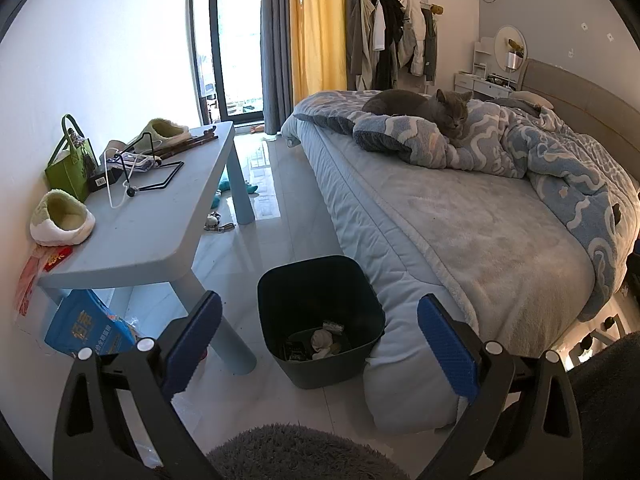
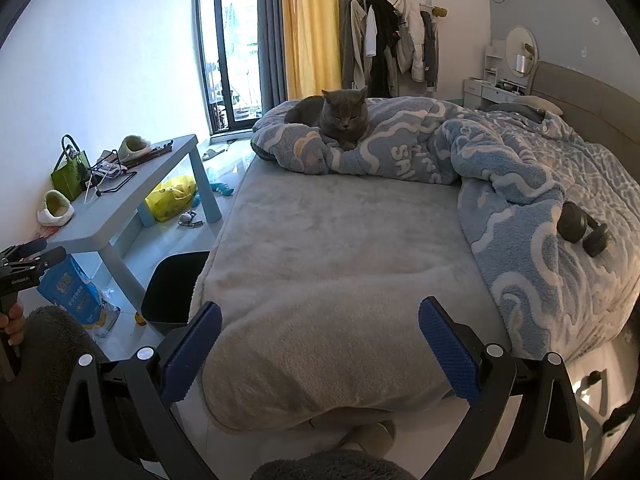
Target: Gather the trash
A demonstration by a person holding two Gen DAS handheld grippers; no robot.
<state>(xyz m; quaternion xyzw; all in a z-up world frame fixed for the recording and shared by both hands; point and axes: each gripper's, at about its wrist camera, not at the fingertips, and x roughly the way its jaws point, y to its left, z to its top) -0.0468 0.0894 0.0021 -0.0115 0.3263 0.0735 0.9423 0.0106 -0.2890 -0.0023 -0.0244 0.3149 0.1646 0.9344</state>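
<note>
Blue ribbed pads frame both views, and both of my grippers are spread wide with nothing between them. My left gripper (image 1: 318,346) hangs over the floor with its fingers either side of the dark bin (image 1: 320,316), which stands between the tabletop's near leg and the side of the bed (image 1: 460,216). Inside the bin, toward 6 o'clock of its bottom, lie a crumpled white wad (image 1: 322,340) and a few dark scraps; what they are I cannot tell. At 9 o'clock from the bin, under the tabletop (image 1: 152,216), a blue printed bag (image 1: 86,324) leans on the floor. On the tabletop sit a green tote (image 1: 70,164) against the wall, two pale fuzzy slippers (image 1: 60,220), one at each end, and a bent black wire frame (image 1: 154,178) beside a white cable.

My right gripper (image 2: 320,350) points across the foot of the bed, its fingers over the grey plush cover (image 2: 328,248). A grey cat (image 2: 340,118) lies at 12 o'clock on the bunched blue and white blanket (image 2: 500,184). Black headphones (image 2: 582,230) rest on that blanket at 3 o'clock. At 9 o'clock the bin's rim shows just beside the mattress edge, and a yellow plastic bag (image 2: 172,198) lies on the floor beneath the tabletop. At the far left edge my left hand (image 2: 14,322) grips its handle.
</note>
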